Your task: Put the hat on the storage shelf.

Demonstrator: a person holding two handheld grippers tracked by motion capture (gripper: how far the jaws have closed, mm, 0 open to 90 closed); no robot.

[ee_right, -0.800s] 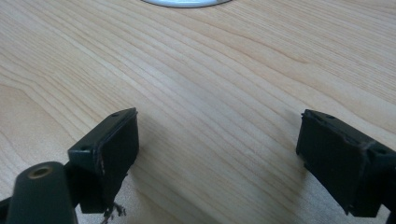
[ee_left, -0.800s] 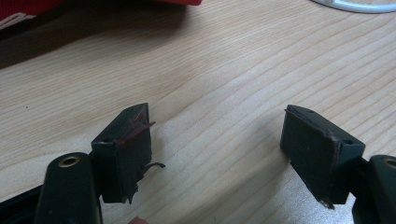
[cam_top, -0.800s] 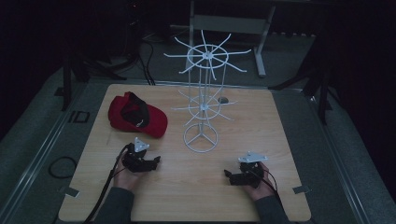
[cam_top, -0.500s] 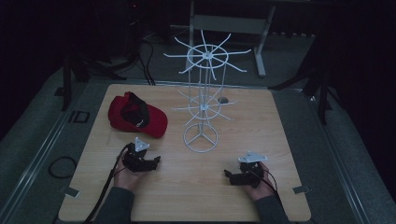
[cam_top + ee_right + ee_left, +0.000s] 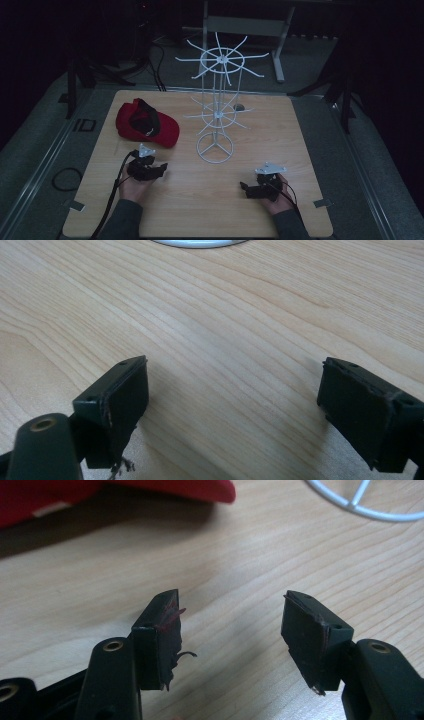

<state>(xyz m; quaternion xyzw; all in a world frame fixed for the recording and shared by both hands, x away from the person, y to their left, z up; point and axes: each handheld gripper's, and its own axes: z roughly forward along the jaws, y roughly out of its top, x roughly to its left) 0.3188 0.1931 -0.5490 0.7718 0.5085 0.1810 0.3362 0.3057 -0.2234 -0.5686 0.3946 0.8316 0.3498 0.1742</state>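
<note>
A red cap with a black inner band lies on the wooden table at the left rear; its brim edge fills the top left of the left gripper view. A white wire display stand with radiating arms rises from a ring base at the table's middle. My left gripper rests low on the table just in front of the cap, open, bare wood between its jaws. My right gripper sits at the front right, open wide over bare wood, pointing left.
The stand's ring base lies ahead and right of the left gripper, and its edge shows at the top of the right gripper view. Cables trail from the left hand toward the front edge. Dark floor and metal frames surround the table.
</note>
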